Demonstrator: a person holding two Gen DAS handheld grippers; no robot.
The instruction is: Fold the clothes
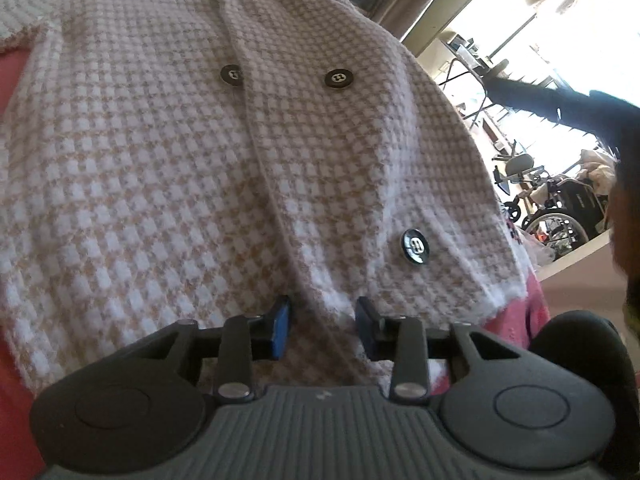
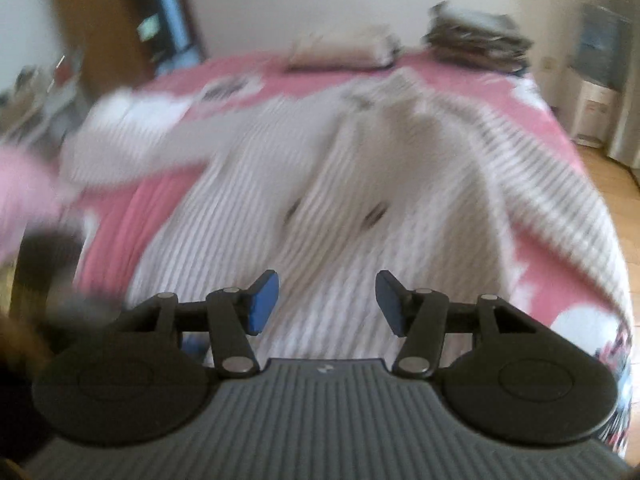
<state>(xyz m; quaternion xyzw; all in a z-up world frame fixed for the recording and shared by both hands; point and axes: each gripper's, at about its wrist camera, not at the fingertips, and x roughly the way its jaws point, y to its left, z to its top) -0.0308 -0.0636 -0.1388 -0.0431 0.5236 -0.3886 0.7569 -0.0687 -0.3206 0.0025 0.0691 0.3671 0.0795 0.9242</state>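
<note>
Jacket [image 1: 168, 152], checked in beige and white, lies spread on a pink bedcover [image 1: 12, 80] directly ahead of and beneath the left claw [image 1: 322, 326]. We see a raised fold of the cloth, the front edge of the jacket, running between the blue pads [image 1: 280, 328]. The jaws stand narrow about this fold, yet we cannot tell whether the pads press on it.

Three dark round buttons mark the front: two side by side [image 1: 232, 75] well ahead of the claw, and a third [image 1: 415, 247] just ahead and to its right. Each bears a pale emblem, which we cannot read. The white hem of the jacket lies to the right of the claw, near the edge of the bed.

In the right wrist view, much blurred, we find the right claw [image 2: 326, 304] with its jaws set moderately wide and nothing between the pads [image 2: 262, 304]. The same jacket [image 2: 320, 184] lies ahead of and below it, clear of the pads. Two stacks of folded cloth [image 2: 476, 46] rest far ahead at the head of the bed. No writing is legible in either view.
</note>
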